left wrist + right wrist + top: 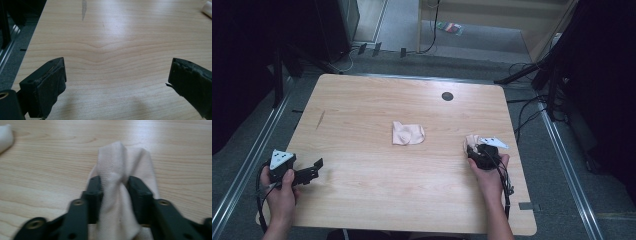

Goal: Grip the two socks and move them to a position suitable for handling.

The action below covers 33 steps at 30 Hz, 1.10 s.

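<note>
A pale cloth [117, 182] is being pinched between the jaws of the right gripper [113, 190] at the table's [362, 165] four o'clock edge. The left gripper [117, 82] is being held wide open over bare wood at eight o'clock. A second folded cloth [408, 133] is being left at centre.

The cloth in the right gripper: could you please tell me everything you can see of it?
The cloth is pale peach-pink, with a fine knit-like weave. It lies bunched near the right edge of the wooden table, pinched into a raised fold between the black jaws of the right gripper, whose pads press on both sides. Its far part rests on the wood.
</note>
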Motion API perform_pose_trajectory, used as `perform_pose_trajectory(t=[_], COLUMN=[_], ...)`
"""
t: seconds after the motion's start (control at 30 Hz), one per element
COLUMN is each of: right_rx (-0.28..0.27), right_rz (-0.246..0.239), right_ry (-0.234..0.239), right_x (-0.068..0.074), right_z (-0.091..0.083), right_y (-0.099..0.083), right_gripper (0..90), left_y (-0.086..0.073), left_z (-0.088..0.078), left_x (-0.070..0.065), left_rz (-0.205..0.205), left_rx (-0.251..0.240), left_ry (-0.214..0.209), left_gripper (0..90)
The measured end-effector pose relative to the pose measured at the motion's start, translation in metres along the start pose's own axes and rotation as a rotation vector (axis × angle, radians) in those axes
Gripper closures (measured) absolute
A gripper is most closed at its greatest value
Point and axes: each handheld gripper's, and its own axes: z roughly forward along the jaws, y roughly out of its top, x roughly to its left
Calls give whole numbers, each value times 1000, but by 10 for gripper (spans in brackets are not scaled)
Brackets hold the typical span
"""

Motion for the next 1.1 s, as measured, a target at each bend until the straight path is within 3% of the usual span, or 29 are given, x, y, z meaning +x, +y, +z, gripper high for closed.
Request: perform_pose_trajectory(t=[0.1,0.2,0.27,0.4,0.47,0.7,0.77,0.8,0.9,0.93,1.0,1.03,1.1], right_rx=[-17,-24,-34,-83,-97,-146,-151,-152,-150,-144,-141,-139,-135], right_rz=[50,83,70,54,44,-22,-10,-13,-11,-9,-10,-3,-2], right_ry=[42,40,33,98,104,114,135,134,141,154,151,163,178], right_x=[-4,-6,-5,6,9,37,43,47,53,62,67,77,82], right_z=[-2,-5,-7,-31,-38,-86,-92,-95,-98,-100,-101,-102,-101], right_y=[-3,-4,-4,10,13,32,34,35,36,37,38,38,37], right_gripper=[786,799,801,801,801,798,798,797,797,795,794,793,793], left_y=[1,2,6,21,27,37,41,41,44,45,44,41,40], left_z=[0,-1,-4,-13,-17,-14,-10,-10,-7,-4,-3,0,1], left_x=[0,-3,-6,-15,-23,-61,-76,-76,-92,-103,-110,-125,-132], left_rz=[8,20,3,-21,-16,42,61,61,66,59,55,81,101], left_rx=[12,12,11,-15,-28,-30,-32,-32,-39,-39,-37,-26,-20], left_ry=[10,20,2,-28,-42,-113,-151,-151,-178,-204,-223,-254,-271], left_gripper=[20,19,20,19,20,20,20,20,20,20,20,20,20])
